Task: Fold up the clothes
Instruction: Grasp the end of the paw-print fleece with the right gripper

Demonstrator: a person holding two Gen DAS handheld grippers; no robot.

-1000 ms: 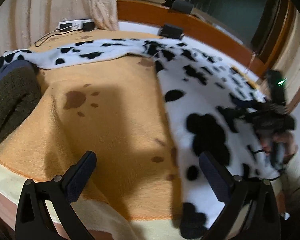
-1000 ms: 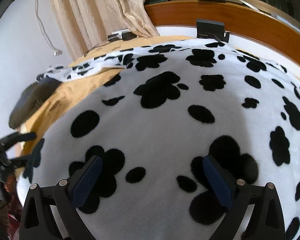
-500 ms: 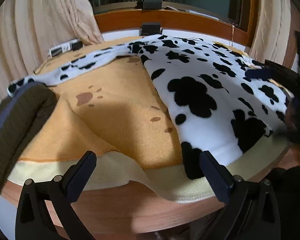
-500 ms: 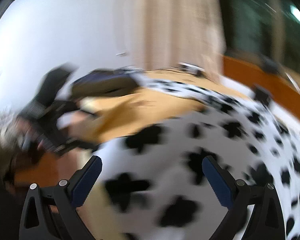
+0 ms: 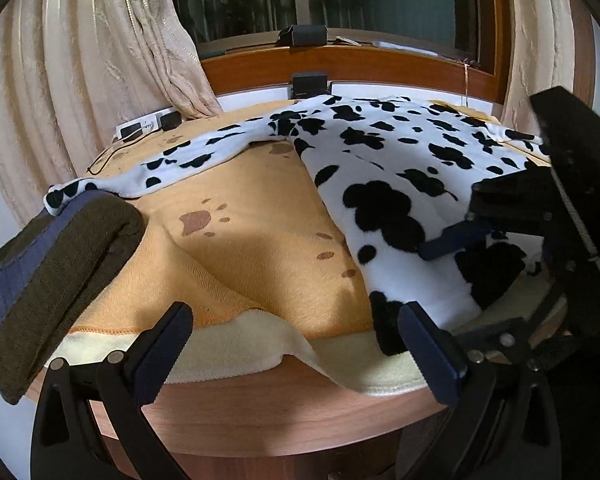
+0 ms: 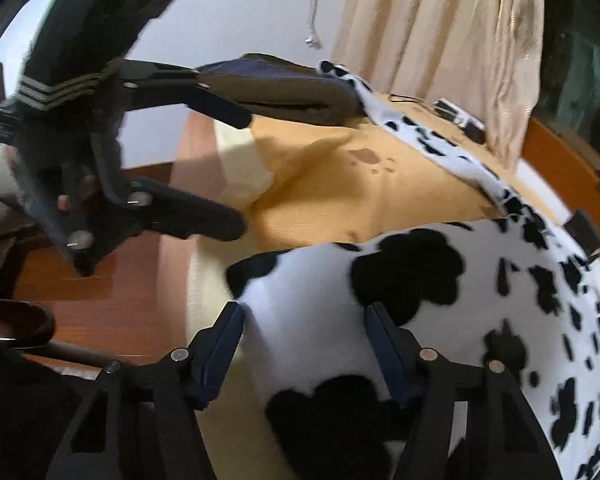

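Observation:
A white fleece garment with black spots lies spread over an orange blanket, one sleeve stretched to the left. My right gripper is at the garment's near corner. Its jaws are closing with the fleece edge between them, and the pads are not pressing on it. In the left wrist view the right gripper's fingertip rests over a black spot. My left gripper stands open over the blanket's cream hem at the table's near edge, with nothing between its fingers. It also appears in the right wrist view as the left gripper.
A folded dark green and navy garment lies at the table's left end. The wooden table edge runs just below my left fingers. A power strip and a black box sit at the back by the curtain.
My right gripper swung from above the garment's middle to its near corner, and its jaws narrowed. My left gripper drew back to the table's near edge and rolled level.

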